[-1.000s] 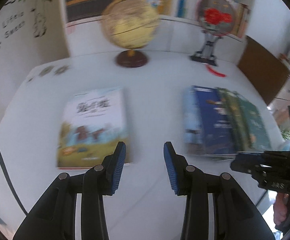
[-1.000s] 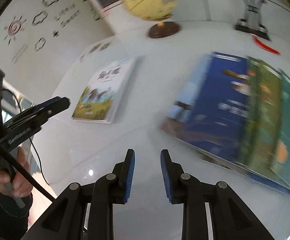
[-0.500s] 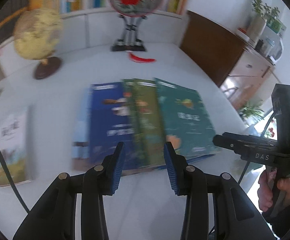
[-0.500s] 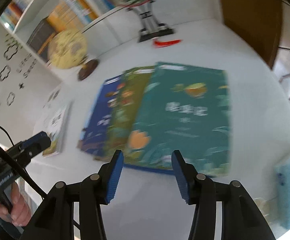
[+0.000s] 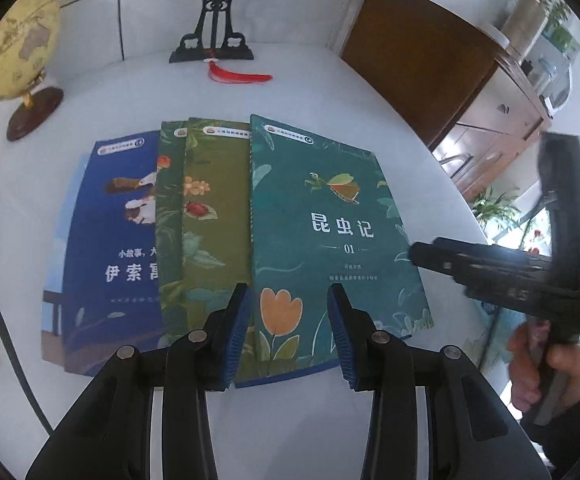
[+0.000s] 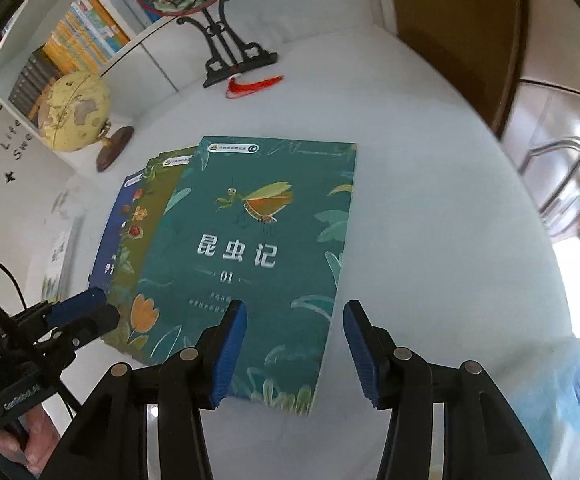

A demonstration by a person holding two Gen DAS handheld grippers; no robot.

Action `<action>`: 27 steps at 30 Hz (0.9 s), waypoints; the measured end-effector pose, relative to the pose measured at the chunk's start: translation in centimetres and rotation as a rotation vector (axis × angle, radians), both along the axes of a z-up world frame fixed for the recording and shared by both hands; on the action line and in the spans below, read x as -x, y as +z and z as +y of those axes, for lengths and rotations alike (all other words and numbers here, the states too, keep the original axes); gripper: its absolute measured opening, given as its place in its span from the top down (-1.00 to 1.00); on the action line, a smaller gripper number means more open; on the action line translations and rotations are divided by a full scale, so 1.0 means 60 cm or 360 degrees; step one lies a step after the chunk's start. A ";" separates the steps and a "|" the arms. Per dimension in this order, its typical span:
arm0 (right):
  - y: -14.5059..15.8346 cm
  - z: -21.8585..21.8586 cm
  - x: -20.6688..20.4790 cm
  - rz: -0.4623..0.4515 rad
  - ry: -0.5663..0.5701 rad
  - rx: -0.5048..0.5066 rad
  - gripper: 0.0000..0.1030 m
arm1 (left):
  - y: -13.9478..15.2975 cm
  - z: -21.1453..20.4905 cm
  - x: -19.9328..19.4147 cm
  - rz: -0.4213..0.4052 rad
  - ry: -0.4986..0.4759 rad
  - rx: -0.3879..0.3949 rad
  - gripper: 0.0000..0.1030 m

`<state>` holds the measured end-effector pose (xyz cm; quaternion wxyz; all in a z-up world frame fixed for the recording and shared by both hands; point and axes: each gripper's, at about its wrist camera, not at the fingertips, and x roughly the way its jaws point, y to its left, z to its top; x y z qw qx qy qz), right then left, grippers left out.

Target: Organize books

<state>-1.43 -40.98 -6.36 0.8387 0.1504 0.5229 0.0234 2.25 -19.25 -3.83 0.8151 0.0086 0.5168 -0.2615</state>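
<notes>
as both hover | left gripper point(image 5: 288, 322) spread | right gripper point(image 6: 294, 338) spread over teal book point(image 6: 258, 264)

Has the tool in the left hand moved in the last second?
Yes. The left tool swung right: a second ago the globe stood ahead of it, now it sits at far left, with the teal book ahead.

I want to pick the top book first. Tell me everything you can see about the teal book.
The teal book lies flat, cover up, on the white table. Its cover shows white title characters, "01", an insect, leaves and an orange tulip. It overlaps an olive green book on its left. Both open claws are near its closest edge; neither grips it.
</notes>
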 end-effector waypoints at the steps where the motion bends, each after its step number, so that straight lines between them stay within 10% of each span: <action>1: -0.007 -0.002 -0.008 0.0010 0.0012 0.0012 0.05 | -0.002 0.001 -0.004 0.0015 0.0013 0.0012 0.29; 27: -0.027 0.018 -0.070 0.0009 0.0135 -0.0048 -0.01 | -0.030 0.041 -0.005 0.0086 0.0234 0.0032 0.29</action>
